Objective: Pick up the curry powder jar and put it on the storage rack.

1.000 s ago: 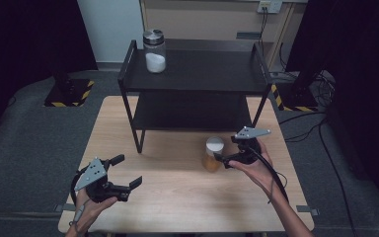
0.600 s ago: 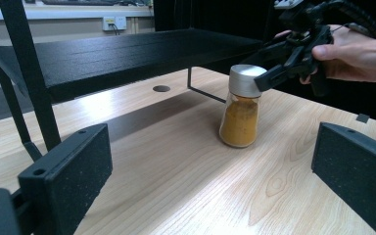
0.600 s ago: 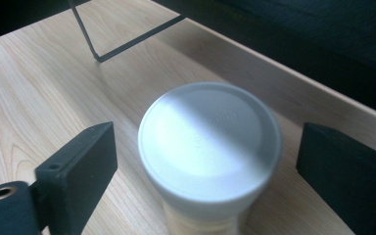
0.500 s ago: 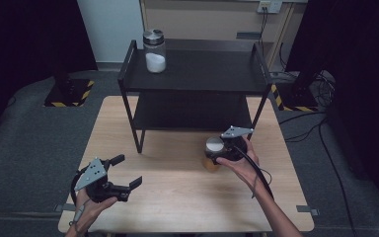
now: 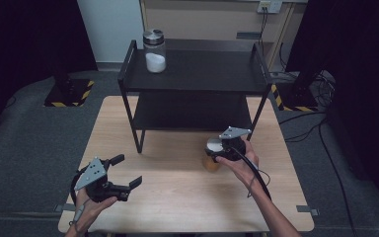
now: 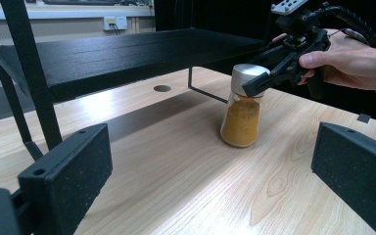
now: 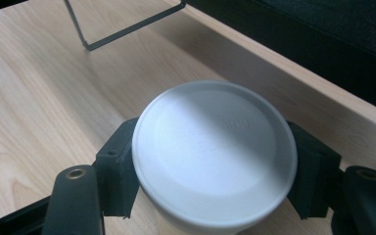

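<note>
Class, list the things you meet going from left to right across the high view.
left gripper → jar of white powder on the black shelf → jar of orange powder → right gripper, shut on that jar's cap

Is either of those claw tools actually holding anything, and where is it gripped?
The right gripper clamps the spice jar just under its silver cap. The left gripper is open, holding nothing.

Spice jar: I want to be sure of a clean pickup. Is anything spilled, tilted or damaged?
Nothing stands out. The spice jar stands upright on the table, lid on, no powder spilled around it. The right claw grips it at the lid.
</note>
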The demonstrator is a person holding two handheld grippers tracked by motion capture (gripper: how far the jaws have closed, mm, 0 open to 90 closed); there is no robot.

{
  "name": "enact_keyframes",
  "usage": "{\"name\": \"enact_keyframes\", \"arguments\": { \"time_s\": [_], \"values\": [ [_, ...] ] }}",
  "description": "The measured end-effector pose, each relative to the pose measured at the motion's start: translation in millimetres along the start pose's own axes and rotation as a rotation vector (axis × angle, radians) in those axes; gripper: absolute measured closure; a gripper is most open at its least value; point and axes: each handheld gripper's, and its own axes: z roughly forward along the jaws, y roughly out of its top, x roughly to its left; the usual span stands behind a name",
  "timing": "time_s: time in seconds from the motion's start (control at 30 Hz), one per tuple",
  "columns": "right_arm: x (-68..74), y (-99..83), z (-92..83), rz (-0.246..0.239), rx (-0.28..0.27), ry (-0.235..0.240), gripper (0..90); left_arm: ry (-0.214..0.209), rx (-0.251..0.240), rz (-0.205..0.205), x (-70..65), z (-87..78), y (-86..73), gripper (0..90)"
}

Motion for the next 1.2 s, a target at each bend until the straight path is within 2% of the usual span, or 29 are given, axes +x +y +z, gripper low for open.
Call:
{"name": "enact_keyframes", "arguments": {
  "time_s": [0.17,0.37,0.43,0.47,0.53,0.73,0.93,1.2],
  "values": [
    [-7.5,4.3,-13.5,-0.013,-0.006,0.053,33.8,0.002,-0.001,-0.003,0.1,0.0,-0.1,0.2],
    [-17.0,21.5,-41.9,-0.064,-0.024,0.129,33.8,0.007,-0.001,-0.004,-0.6,-0.3,-0.1,0.2],
    [-17.6,24.3,-45.3,-0.073,-0.023,0.136,33.8,0.008,-0.001,-0.004,-0.5,-0.1,-0.1,0.2],
    [-18.6,33.5,-55.2,-0.109,-0.023,0.156,33.8,0.008,-0.001,-0.005,-0.5,-0.1,-0.1,0.2],
    [-20.1,42.4,-63.6,-0.135,-0.021,0.174,33.8,0.008,0.000,-0.005,-0.6,-0.1,-0.1,0.2],
    [-27.5,70.3,-84.2,-0.193,-0.009,0.244,33.8,0.012,-0.003,-0.008,-0.7,-0.6,-0.4,0.2],
    [-35.8,93.8,-98.6,-0.229,-0.019,0.303,33.8,0.013,-0.004,-0.013,-0.2,-1.0,-0.8,0.2],
    [-35.1,130.8,-113.2,-0.300,0.000,0.325,33.8,0.019,-0.006,-0.025,-0.4,-1.4,-1.7,0.2]
  ]
}}
